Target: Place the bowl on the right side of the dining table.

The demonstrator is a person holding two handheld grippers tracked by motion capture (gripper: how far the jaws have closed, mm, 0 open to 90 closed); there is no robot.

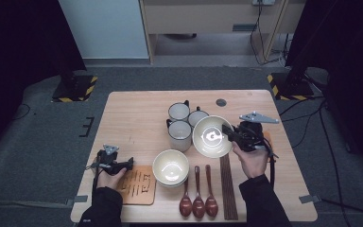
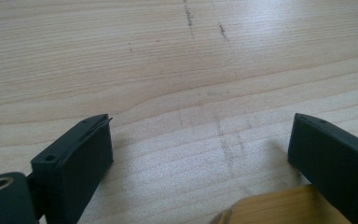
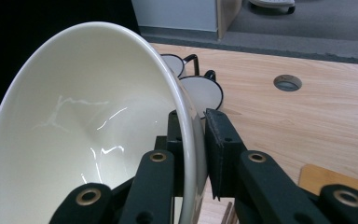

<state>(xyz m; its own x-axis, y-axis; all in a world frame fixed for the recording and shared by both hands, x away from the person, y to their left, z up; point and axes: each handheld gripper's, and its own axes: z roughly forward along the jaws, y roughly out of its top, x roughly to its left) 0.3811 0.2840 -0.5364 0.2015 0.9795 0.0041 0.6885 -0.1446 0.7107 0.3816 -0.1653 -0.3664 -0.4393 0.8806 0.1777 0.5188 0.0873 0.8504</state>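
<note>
My right gripper (image 1: 227, 131) is shut on the rim of a cream bowl (image 1: 208, 138), holding it tilted above the table to the right of the mugs. In the right gripper view the rim of the bowl (image 3: 74, 116) is pinched between the two black jaws of that gripper (image 3: 196, 122). My left gripper (image 1: 131, 162) stands open low over the table's front left, beside a wooden mat (image 1: 138, 185). In the left gripper view its gripper (image 2: 200, 135) has bare tabletop between the wide jaws, and a corner of the mat (image 2: 279, 207) shows at the bottom.
A second cream bowl (image 1: 170, 166) sits at the front centre. Three mugs (image 1: 179, 133) cluster behind it. Three brown spoons (image 1: 198, 203) and dark chopsticks (image 1: 227, 187) lie near the front edge. A round hole (image 1: 221, 102) is at the table's back.
</note>
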